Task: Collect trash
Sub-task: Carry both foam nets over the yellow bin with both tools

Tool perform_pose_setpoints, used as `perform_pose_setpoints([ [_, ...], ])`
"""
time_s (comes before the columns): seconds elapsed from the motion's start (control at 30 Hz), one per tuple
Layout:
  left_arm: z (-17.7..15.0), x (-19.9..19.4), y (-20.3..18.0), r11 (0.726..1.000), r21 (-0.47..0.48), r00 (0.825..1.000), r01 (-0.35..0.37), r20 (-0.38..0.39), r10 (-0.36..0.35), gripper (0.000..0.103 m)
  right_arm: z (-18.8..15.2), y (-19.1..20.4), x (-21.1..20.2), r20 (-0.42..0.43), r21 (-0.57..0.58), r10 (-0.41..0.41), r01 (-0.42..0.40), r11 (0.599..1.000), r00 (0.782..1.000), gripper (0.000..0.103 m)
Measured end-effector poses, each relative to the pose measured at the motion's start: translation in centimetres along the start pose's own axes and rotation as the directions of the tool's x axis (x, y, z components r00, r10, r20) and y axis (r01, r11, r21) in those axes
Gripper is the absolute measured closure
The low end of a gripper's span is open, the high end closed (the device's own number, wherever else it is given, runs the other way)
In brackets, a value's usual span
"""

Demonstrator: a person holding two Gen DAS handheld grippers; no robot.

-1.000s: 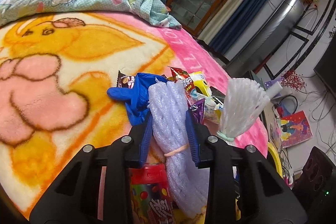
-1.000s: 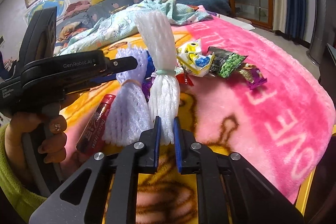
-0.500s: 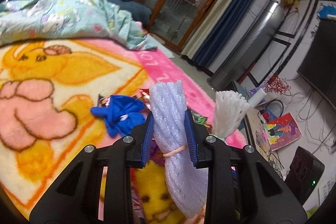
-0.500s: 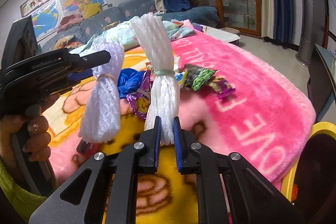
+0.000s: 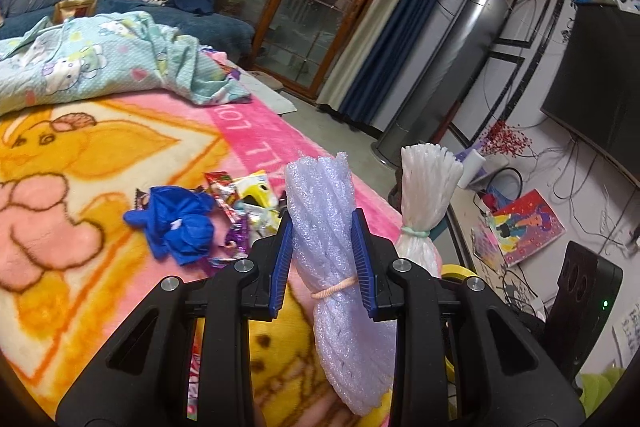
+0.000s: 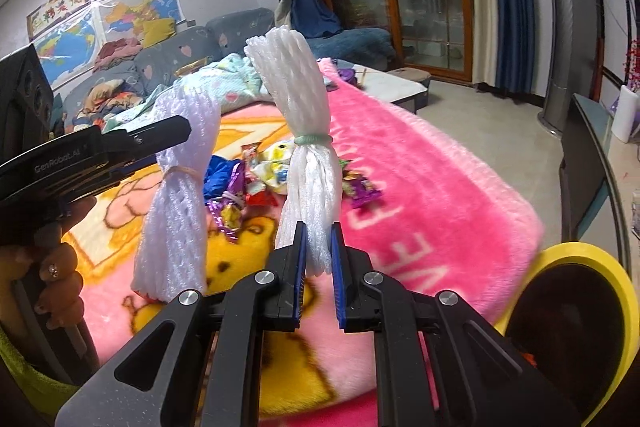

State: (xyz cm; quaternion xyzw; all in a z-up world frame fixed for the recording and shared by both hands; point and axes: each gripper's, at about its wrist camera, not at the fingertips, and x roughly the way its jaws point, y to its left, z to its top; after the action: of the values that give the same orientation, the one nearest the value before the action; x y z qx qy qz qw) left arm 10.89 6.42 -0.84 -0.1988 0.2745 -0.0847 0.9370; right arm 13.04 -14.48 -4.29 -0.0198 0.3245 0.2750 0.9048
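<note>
Left gripper (image 5: 323,261) clamped on a lilac foam net (image 5: 340,267), banded at the waist, held above the blanket (image 5: 100,155). Right gripper (image 6: 318,279) clamped on the lower end of a white foam net (image 6: 310,155), upright. Yellow bin (image 6: 580,311) at the blanket's edge, lower right; contents too dark to tell. Wrappers (image 6: 272,171) and blue glove (image 5: 176,223) lie loose on the blanket.

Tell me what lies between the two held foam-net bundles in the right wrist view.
Behind the gap between the lavender foam bundle and white foam bundle: the blue glove and snack wrappers on the blanket.
</note>
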Motion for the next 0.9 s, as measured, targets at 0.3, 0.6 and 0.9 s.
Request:
perform_pose_setpoints([
  [0.3,-0.3,-0.1,-2.4,0.999,0.044,1.000,0.025,0.002,-0.025,0.081,0.2,-2.3,-1.6,0.010,0.022,-0.037,0.037,0.999,0.999,0.091],
  [0.6,-0.5,0.0,-4.5,0.996,0.083,0.999,0.045,0.009,-0.046,0.081,0.3,-3.5,-3.2,0.025,0.048,-0.057,0.055,0.997,0.998,0.091],
  [0.9,-0.9,0.5,-7.3,0.989,0.132,0.998,0.067,0.009,-0.069,0.081,-0.2,-5.8,-5.4,0.029,0.079,-0.094,0.091,0.993,0.995,0.091],
])
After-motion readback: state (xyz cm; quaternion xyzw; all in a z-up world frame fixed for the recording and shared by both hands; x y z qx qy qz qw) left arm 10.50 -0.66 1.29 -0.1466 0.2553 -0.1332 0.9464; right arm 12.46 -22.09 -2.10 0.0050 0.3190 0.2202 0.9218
